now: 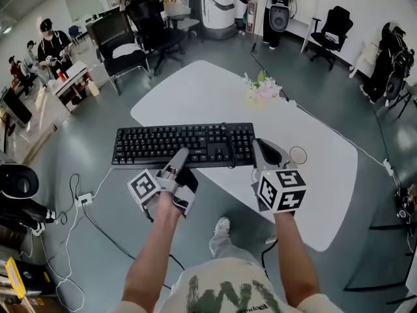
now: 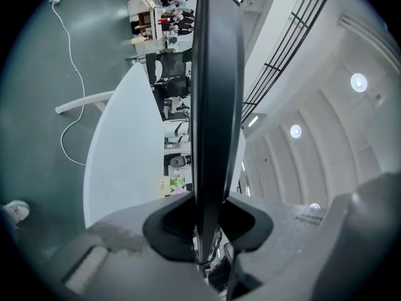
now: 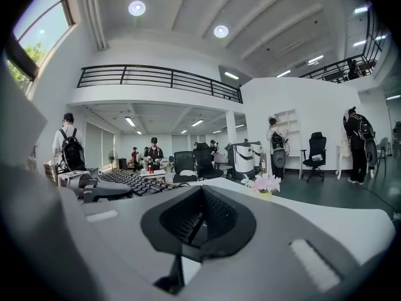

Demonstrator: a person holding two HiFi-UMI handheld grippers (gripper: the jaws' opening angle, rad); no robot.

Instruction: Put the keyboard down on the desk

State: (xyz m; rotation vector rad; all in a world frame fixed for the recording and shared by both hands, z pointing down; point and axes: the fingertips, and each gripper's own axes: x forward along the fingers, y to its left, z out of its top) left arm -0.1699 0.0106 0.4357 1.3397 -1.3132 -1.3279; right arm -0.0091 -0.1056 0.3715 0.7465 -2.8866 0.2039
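Observation:
A black keyboard lies across the near left edge of the white desk, its left end out over the floor. My left gripper is shut on its near edge. In the left gripper view the keyboard runs edge-on between the jaws of the left gripper. I cannot tell whether it rests on the desk. My right gripper sits just off the keyboard's right end, low over the desk. Its jaws are shut with nothing between them. The keyboard shows to its left.
A small vase of pink flowers stands on the desk behind the keyboard. A thin cable loop lies right of my right gripper. Black office chairs stand beyond the desk. A power strip and cables lie on the floor at left.

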